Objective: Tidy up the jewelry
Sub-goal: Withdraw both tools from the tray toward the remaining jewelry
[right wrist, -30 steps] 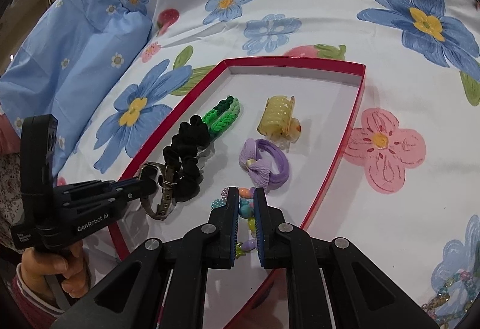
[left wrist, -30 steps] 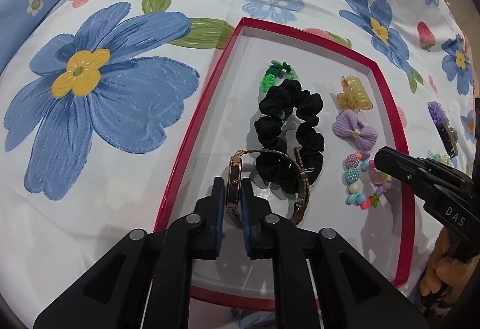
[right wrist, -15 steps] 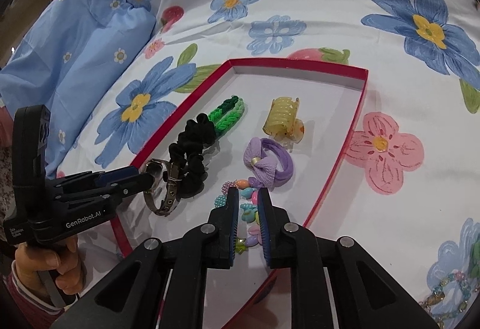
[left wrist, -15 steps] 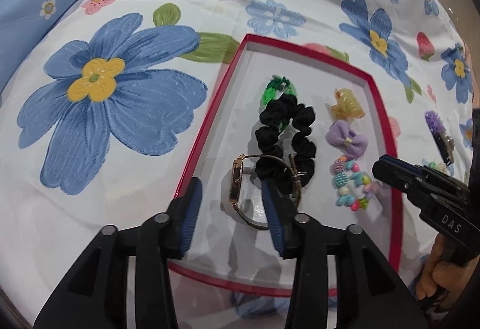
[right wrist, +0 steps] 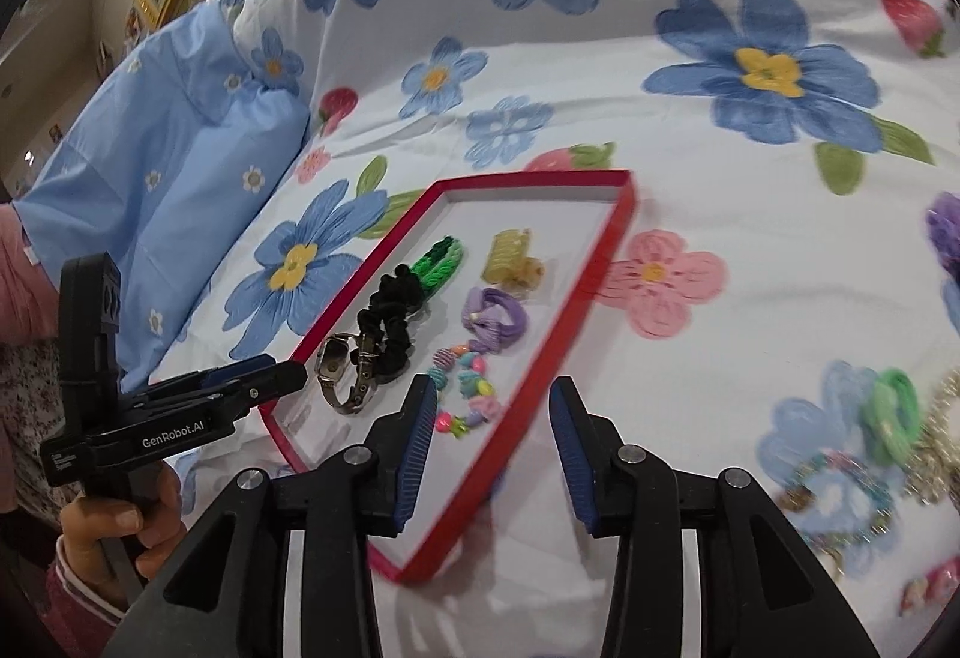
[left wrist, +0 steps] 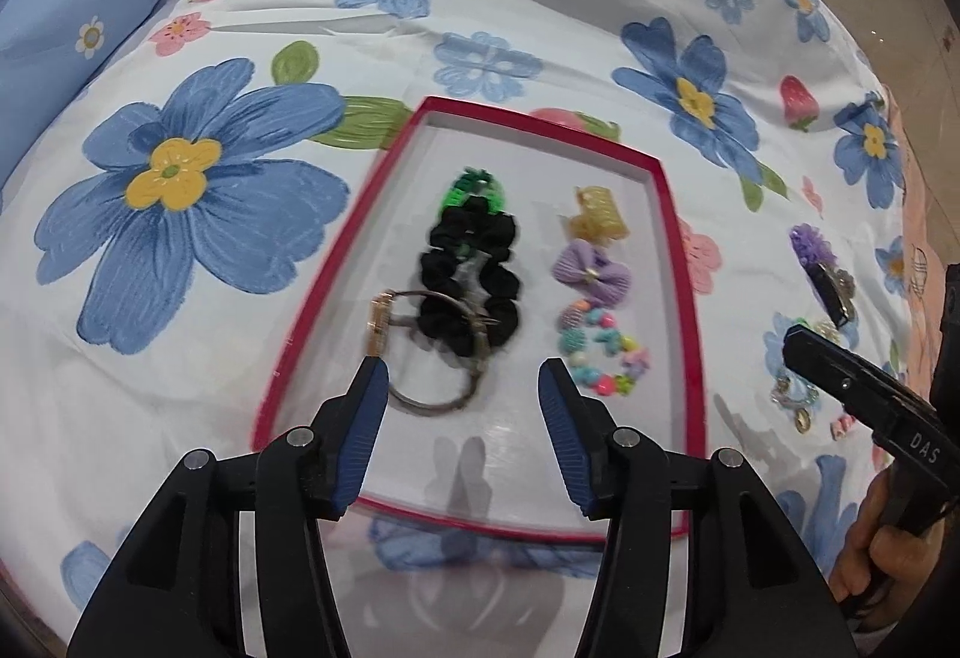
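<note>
— So, where do the grippers stand?

— Left gripper (left wrist: 461,379) hovers over the near end of the red-rimmed tray (left wrist: 672,262), jaws spread wide, holding nothing. Right gripper (right wrist: 492,400) has its jaws spread too, straddling the tray's right rim near the near corner.

— And the jewelry?

— Inside the tray, two columns. Left column: watch (left wrist: 414,352) nearest, leaning against the black scrunchie (left wrist: 471,277), then the green hair tie (left wrist: 474,187) farthest. Right column: beaded bracelet (left wrist: 600,352), purple bow tie (left wrist: 591,271), yellow claw clip (left wrist: 600,214).

— Any open room?

— Bare tray floor at the near end and the far end. More pieces lie loose on the flowered bedsheet (left wrist: 180,298) right of the tray: a green loop (right wrist: 894,415) and beaded chains (right wrist: 840,484), blurred.
</note>
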{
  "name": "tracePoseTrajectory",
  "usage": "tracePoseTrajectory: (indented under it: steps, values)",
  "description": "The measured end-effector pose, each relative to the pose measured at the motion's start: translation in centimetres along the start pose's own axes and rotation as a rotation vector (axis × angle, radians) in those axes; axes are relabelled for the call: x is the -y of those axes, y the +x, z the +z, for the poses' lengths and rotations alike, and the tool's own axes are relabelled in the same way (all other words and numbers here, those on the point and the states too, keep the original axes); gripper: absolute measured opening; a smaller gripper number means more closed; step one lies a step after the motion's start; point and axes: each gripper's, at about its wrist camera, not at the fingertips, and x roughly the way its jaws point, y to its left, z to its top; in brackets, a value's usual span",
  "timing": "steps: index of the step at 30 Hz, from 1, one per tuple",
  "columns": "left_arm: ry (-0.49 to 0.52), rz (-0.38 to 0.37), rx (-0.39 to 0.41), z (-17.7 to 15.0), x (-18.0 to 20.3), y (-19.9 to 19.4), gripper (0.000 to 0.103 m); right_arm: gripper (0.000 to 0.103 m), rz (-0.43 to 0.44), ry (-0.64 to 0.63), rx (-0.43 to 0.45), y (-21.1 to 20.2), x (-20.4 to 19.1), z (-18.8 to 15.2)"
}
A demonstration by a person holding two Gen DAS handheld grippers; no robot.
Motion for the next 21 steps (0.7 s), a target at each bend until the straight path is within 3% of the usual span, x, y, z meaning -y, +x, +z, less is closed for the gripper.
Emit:
tracePoseTrajectory:
  steps: [21]
  values:
    - [0.175, -0.117, -0.036, -2.3, 9.8, -0.4, 0.054, 0.051, -0.155, 0.168, 0.084, -10.5, 9.2, -5.7]
